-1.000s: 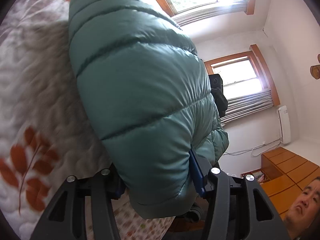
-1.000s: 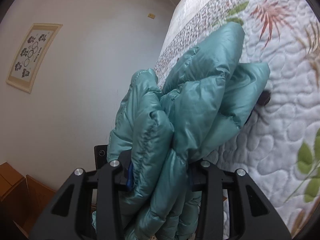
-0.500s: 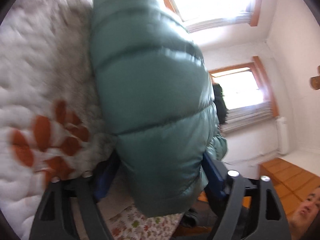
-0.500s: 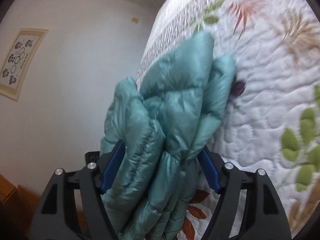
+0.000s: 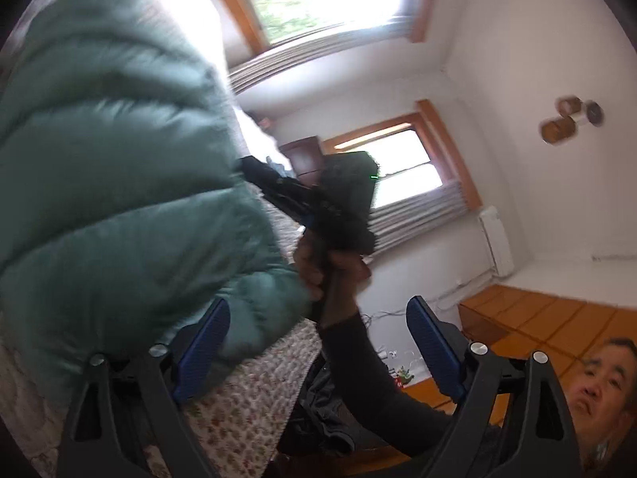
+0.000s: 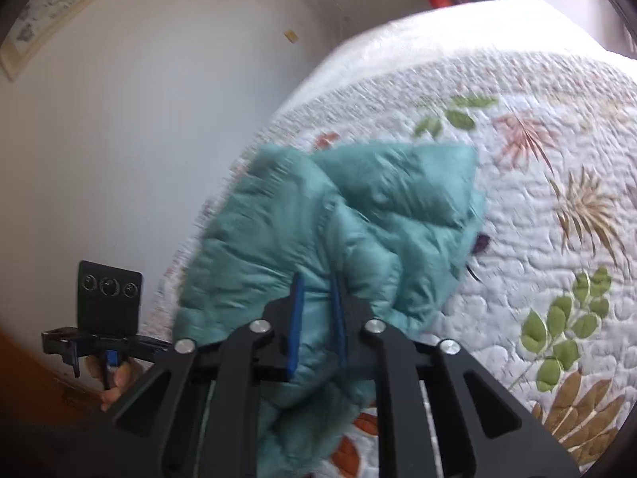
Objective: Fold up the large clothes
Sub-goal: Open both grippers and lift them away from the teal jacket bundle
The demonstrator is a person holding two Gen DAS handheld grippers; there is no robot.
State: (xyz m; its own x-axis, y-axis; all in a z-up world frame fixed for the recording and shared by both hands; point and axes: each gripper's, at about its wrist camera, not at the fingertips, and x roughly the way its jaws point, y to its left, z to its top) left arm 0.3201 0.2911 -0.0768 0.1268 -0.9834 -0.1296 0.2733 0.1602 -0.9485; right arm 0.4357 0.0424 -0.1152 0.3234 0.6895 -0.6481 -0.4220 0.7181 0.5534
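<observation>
Here your left gripper [image 5: 318, 342] stands with its blue pads [image 5: 432, 344] spread wide and nothing between them; the teal puffer jacket [image 5: 119, 183] bulges just left of the near pad, outside the gap. Your right gripper [image 6: 316, 318] has its jaws drawn nearly together, and a thin fold of the jacket [image 6: 338, 231] appears pinched between them, though blur leaves the contact uncertain. The jacket lies bunched on the leaf-printed quilt [image 6: 537, 207] of the bed, near its edge. In the left wrist view, your right hand [image 5: 330, 271] grips the other tool's handle beside the jacket.
</observation>
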